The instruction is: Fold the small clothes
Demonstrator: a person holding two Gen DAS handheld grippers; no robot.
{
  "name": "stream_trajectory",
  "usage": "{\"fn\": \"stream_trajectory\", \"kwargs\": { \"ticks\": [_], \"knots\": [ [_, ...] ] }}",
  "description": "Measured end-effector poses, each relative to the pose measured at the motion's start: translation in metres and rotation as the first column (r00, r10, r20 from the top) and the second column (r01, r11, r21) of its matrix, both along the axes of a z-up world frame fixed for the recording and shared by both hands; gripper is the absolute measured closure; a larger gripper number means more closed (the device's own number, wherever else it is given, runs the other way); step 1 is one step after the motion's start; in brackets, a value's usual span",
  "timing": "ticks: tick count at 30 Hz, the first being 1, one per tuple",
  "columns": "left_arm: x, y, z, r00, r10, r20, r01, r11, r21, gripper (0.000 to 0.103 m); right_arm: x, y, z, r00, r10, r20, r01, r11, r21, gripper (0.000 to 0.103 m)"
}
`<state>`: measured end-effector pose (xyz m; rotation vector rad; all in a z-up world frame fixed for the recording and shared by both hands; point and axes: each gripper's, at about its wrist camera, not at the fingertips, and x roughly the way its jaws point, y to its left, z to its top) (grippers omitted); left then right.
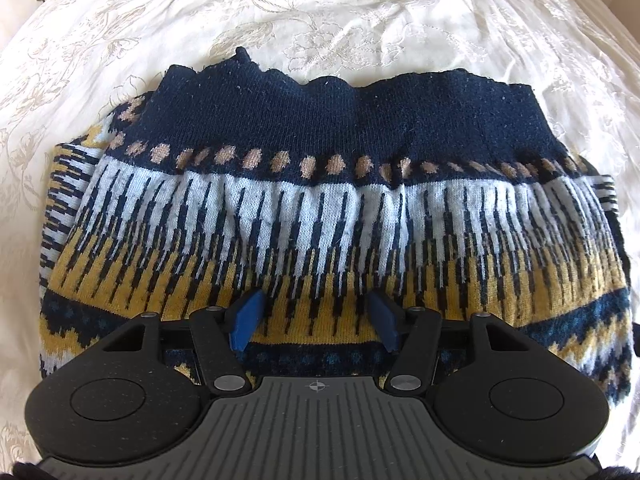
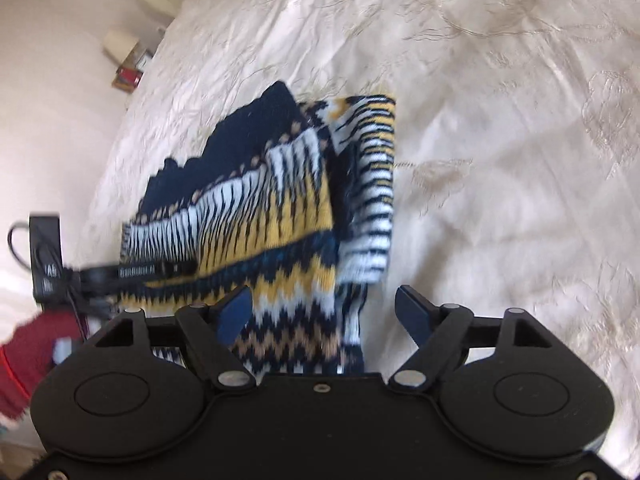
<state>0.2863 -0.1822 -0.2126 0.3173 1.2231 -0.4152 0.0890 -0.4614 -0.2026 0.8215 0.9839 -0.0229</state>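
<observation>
A knitted sweater [image 1: 320, 216] in navy, white and mustard lies folded on the bed, its navy ribbed hem toward the far side. My left gripper [image 1: 315, 320] points down over the near yellow band, and its blue pads [image 1: 248, 318] stand apart with only flat knit below them. In the right wrist view the sweater [image 2: 272, 216] shows a striped sleeve [image 2: 372, 184] folded along its right side. My right gripper [image 2: 324, 312] is open at that near right edge, with the left pad over the knit and the right pad over the bedspread. The left gripper's body [image 2: 156, 270] shows at the sweater's left.
A cream embroidered bedspread [image 1: 360, 20] with soft wrinkles lies all around the sweater. At the far left beyond the bed [image 2: 500, 160] are a pale floor, a white lamp-like object [image 2: 120, 44] and a small stack of books [image 2: 128, 76]. A red sleeve [image 2: 24, 356] is at the lower left.
</observation>
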Motion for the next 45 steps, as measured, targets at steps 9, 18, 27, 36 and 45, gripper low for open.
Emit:
{"fn": "stream_trajectory", "kwargs": {
  "ticks": [9,18,27,36,45],
  "knots": [
    [0.002,0.004,0.006,1.000,0.020,-0.017,-0.021,1.000,-0.023,0.047,0.050,-0.003,-0.032,0.999,0.050,0.001,-0.050,0.994,0.097,0.006],
    [0.048,-0.010,0.022,0.997,0.068,0.022,-0.066,0.996,-0.065,0.047,0.055,-0.003,-0.038,0.998,0.046,0.030,-0.050,0.989,0.137,0.000],
    [0.063,-0.030,-0.001,0.997,0.062,0.046,-0.063,0.998,0.007,0.038,0.053,-0.014,-0.045,0.998,0.019,0.065,-0.033,0.975,0.222,0.000],
    [0.031,-0.007,0.036,0.993,0.106,0.058,-0.103,0.993,-0.060,0.040,0.057,-0.025,-0.056,0.993,-0.041,0.111,0.002,0.942,0.336,0.000],
    [-0.039,0.058,0.080,0.982,0.184,0.038,-0.183,0.982,-0.041,0.040,0.057,-0.017,-0.045,0.997,-0.046,0.064,0.024,0.954,0.299,0.037]
  ]
}}
